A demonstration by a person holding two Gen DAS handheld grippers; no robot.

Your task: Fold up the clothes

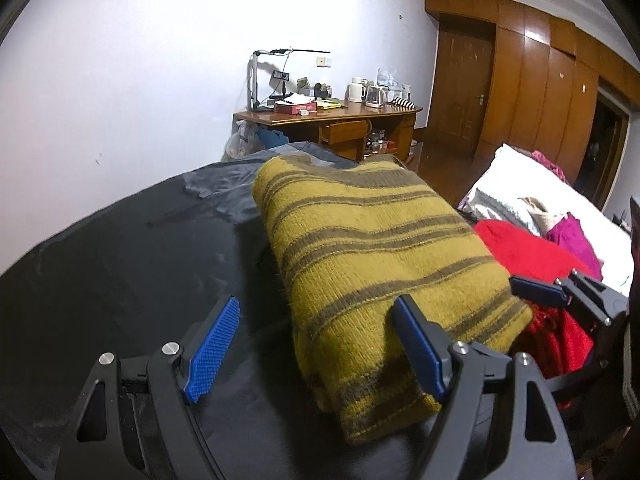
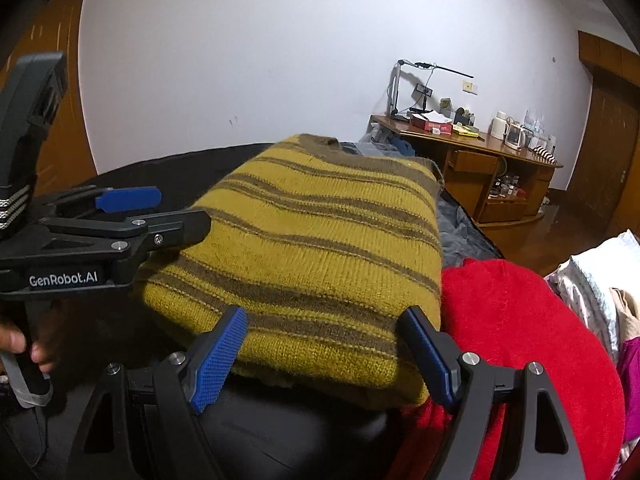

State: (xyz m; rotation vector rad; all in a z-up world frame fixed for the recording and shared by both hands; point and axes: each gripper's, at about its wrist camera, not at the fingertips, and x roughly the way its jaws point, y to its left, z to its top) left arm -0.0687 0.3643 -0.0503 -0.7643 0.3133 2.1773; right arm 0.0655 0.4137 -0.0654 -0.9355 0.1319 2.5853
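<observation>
A folded mustard-yellow sweater with brown stripes (image 1: 372, 256) lies on a dark sheet (image 1: 132, 264); it also shows in the right wrist view (image 2: 316, 248). My left gripper (image 1: 316, 344) is open at the sweater's near left corner, its right finger resting on the knit. My right gripper (image 2: 324, 352) is open, its fingers straddling the sweater's near edge. The left gripper also shows in the right wrist view (image 2: 132, 200), at the sweater's left side. The right gripper's fingers show in the left wrist view (image 1: 540, 290) at the right. Neither gripper holds cloth.
A red garment (image 2: 520, 332) lies against the sweater's right side, with a pile of white, beige and magenta clothes (image 1: 560, 220) beyond. A grey cloth (image 1: 224, 188) lies past the sweater. A wooden desk (image 1: 332, 120) with a lamp and kettles stands by the wall.
</observation>
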